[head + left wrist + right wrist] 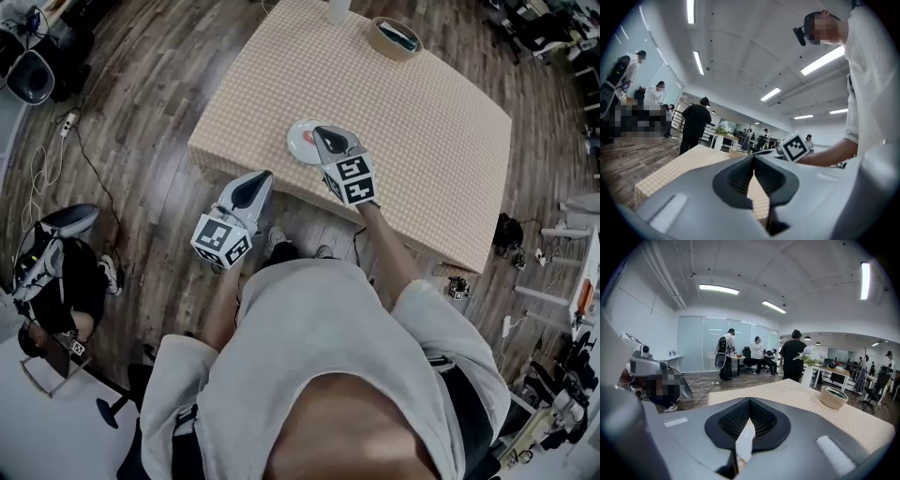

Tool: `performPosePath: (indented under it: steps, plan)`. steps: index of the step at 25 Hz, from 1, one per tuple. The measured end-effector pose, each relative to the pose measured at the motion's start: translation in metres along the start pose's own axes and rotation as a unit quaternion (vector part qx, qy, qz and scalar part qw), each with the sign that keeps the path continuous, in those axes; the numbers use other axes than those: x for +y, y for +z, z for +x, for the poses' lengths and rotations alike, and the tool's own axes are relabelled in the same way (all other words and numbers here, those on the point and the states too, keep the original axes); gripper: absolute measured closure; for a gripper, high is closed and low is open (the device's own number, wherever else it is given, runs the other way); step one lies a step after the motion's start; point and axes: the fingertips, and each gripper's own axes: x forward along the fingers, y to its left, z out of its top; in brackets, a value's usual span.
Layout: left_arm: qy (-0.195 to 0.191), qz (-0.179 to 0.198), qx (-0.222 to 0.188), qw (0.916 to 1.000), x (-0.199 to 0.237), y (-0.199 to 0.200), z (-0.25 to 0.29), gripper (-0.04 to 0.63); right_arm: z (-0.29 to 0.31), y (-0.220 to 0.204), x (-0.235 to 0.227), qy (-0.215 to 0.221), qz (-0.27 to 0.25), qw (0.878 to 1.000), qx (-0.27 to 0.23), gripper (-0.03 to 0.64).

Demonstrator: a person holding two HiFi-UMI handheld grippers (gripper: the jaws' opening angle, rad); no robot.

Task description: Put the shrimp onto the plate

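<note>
On the table [422, 131], close to its near edge, lies a white plate [298, 142]. A small reddish thing, which seems to be the shrimp [308, 139], lies on the plate. It is too small in the head view to tell more about it.

Directly at the near side of the plate is the right gripper [319, 130]. Its tip reaches over the plate's near rim, and its marker cube sits at the table edge on the person's side. In the right gripper view its fingers [733, 420] are pressed together at the tip. They hold nothing. Only a narrow slit opens lower down, and something white shows through it.

To the left of the plate and nearer to the person, off the table edge and above the wooden floor [141, 112], is the left gripper [266, 174]. It is well apart from the plate and it points toward the table. In the left gripper view its fingers [738, 180] also meet at the tip, with nothing between them. The checked cloth of the table shows through the gap below.

Far beyond the plate, near the opposite side of the table, stands a round woven basket [394, 39]. A white vase [337, 9] stands just left of it, at the far edge. Other people stand in the room beyond the table, well away from the plate.
</note>
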Motion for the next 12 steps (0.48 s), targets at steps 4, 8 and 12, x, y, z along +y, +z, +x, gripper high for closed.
performPosePath:
  steps: [4, 8, 12]
  plan:
    - [0.002, 0.006, 0.000, 1.0000, -0.021, -0.002, 0.001, 0.586, -0.024, -0.010, -0.001, 0.003, -0.002, 1.000, -0.004, 0.618]
    - [0.012, 0.015, 0.005, 0.9998, -0.051, -0.012, 0.006, 0.586, -0.061, -0.026, -0.006, 0.010, 0.006, 1.000, -0.026, 0.618]
    - [0.028, 0.016, 0.004, 0.9995, -0.091, -0.023, 0.006, 0.586, -0.110, -0.047, -0.011, 0.016, 0.006, 0.999, -0.045, 0.618]
